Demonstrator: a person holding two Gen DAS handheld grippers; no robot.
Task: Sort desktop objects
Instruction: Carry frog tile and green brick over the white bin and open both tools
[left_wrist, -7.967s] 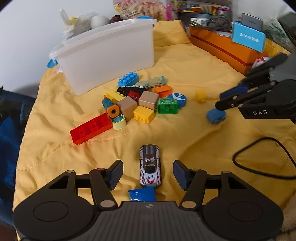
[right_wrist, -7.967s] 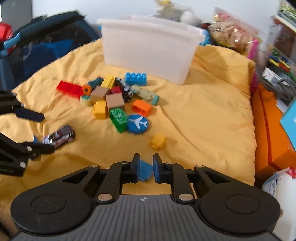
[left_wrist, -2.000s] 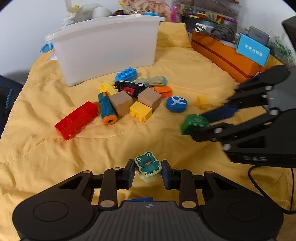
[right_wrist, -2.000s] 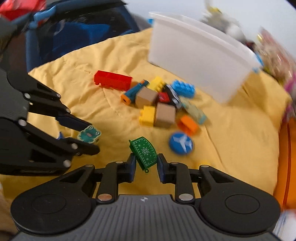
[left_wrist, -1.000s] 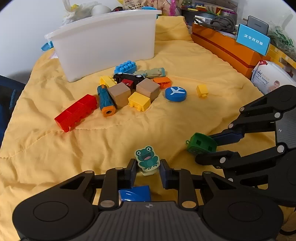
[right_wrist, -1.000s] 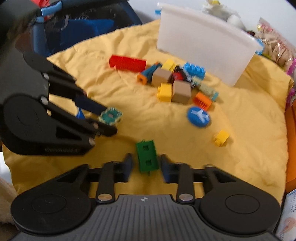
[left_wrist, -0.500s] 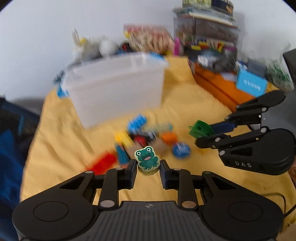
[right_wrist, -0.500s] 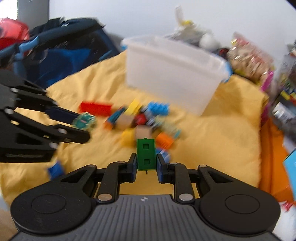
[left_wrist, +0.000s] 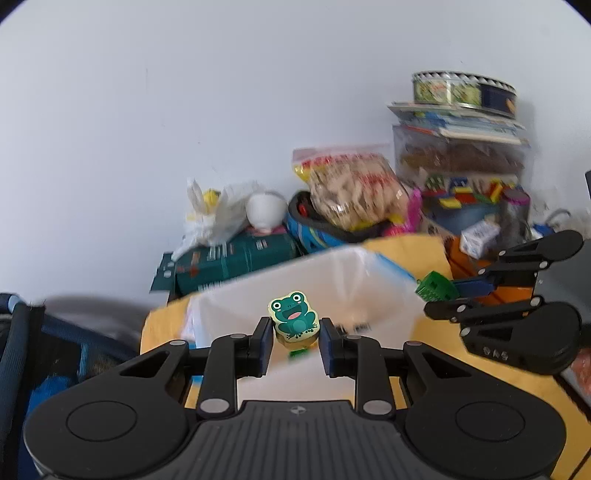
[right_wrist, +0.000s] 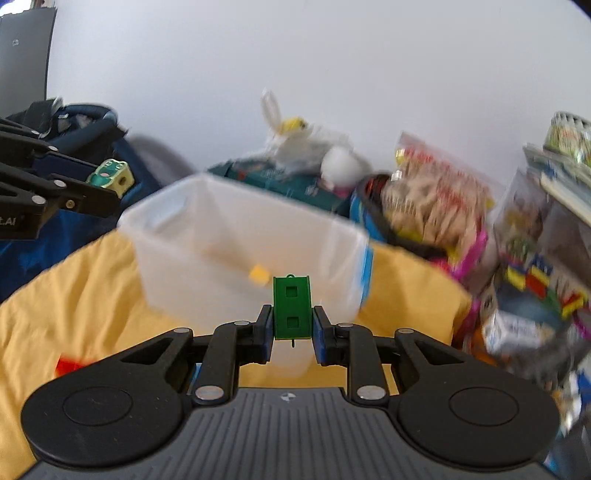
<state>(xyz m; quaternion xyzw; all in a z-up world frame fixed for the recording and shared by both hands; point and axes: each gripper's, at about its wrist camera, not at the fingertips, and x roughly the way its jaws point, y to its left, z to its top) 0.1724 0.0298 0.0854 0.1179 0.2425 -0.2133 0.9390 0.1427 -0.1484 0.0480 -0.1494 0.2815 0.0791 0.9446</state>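
My left gripper (left_wrist: 293, 332) is shut on a frog block (left_wrist: 293, 320), green frog on a pale yellow body, held up in front of the open white plastic bin (left_wrist: 354, 280). My right gripper (right_wrist: 291, 325) is shut on a green block (right_wrist: 291, 307) with two square holes, held just before the bin (right_wrist: 229, 243). A yellow piece (right_wrist: 258, 275) lies inside the bin. In the left wrist view the right gripper (left_wrist: 447, 299) holds the green block (left_wrist: 436, 288) at the bin's right rim. In the right wrist view the left gripper (right_wrist: 107, 188) with the frog block (right_wrist: 112, 173) is at the far left.
The bin stands on a yellow cloth (right_wrist: 66, 280). A red brick (right_wrist: 68, 365) shows on the cloth at lower left. Behind the bin are a dark green box (left_wrist: 236, 258), a snack bag (left_wrist: 351, 188) and stacked toy boxes (left_wrist: 461, 166). A blue bag (left_wrist: 44, 350) is at the left.
Both grippers have risen and moved forward to the bin with their blocks still held. The toy pile on the cloth has dropped out of view.
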